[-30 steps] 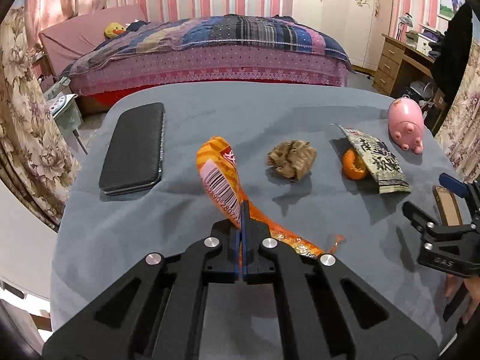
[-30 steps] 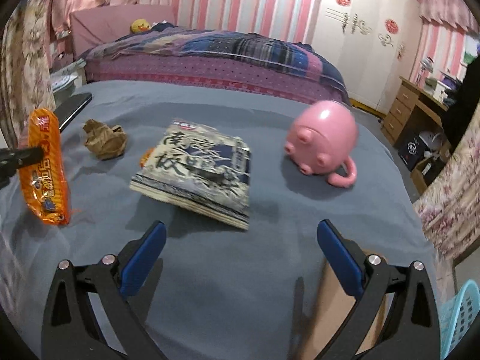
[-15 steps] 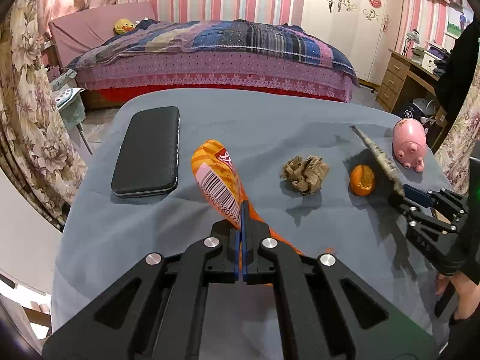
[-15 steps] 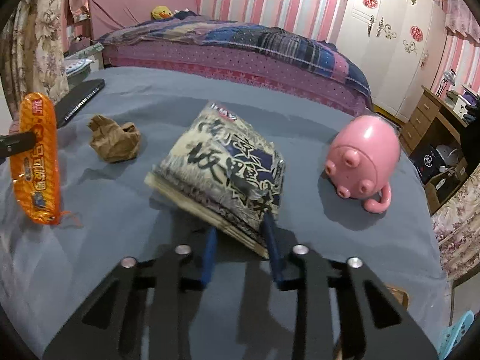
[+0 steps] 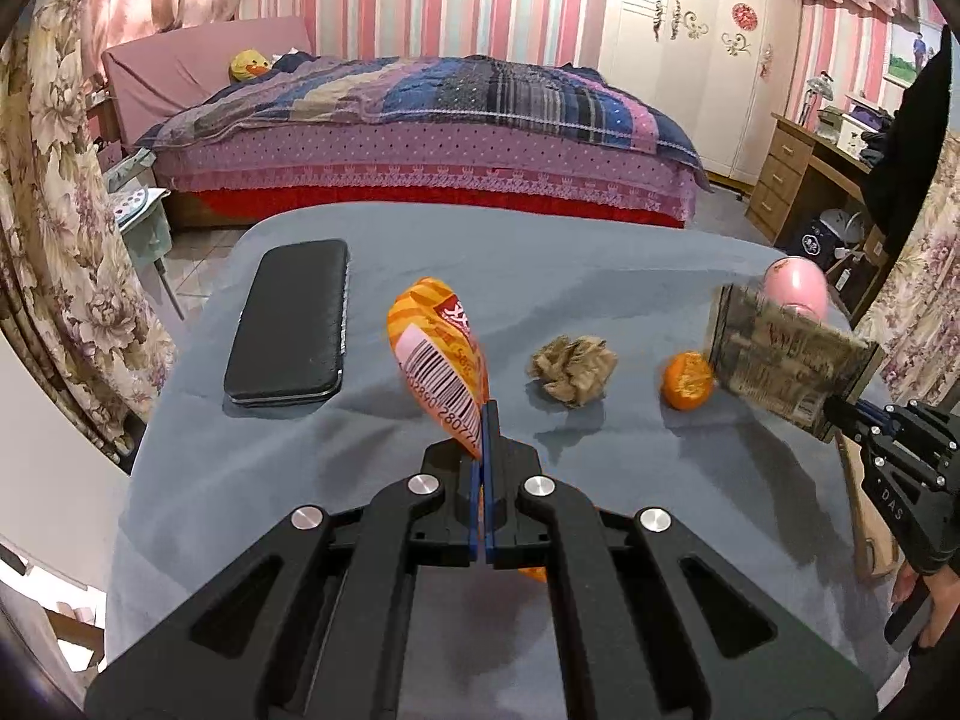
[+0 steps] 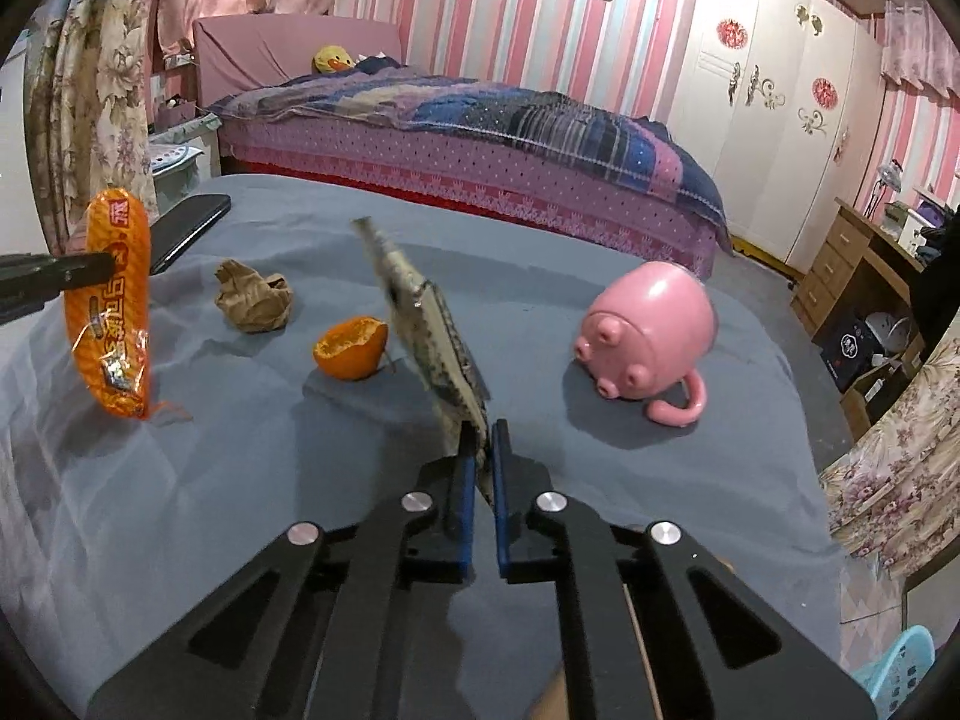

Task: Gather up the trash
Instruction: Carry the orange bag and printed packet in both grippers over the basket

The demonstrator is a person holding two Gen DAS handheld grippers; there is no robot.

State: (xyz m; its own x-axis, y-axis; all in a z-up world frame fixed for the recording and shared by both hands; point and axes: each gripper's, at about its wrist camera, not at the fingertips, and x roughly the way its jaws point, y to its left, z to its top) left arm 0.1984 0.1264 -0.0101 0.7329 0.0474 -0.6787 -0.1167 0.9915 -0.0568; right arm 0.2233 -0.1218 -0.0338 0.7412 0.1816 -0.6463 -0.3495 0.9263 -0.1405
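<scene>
My left gripper (image 5: 485,420) is shut on an orange snack wrapper (image 5: 441,363) and holds it above the grey table (image 5: 300,468); the wrapper also shows in the right wrist view (image 6: 117,306). My right gripper (image 6: 483,438) is shut on a grey printed snack packet (image 6: 423,324), lifted and tilted on edge; the packet shows at the right of the left wrist view (image 5: 780,360). A crumpled brown paper ball (image 5: 573,369) and an orange peel half (image 5: 687,381) lie on the table between the grippers.
A black case (image 5: 291,321) lies at the table's left. A pink pig mug (image 6: 648,330) lies on its side at the right. A bed (image 5: 420,138) stands behind the table. A light blue basket (image 6: 900,660) shows low at the right.
My right gripper shut on the printed packet and lifted it off the table, uncovering the orange peel. My left gripper kept hold of the orange wrapper and raised it a little.
</scene>
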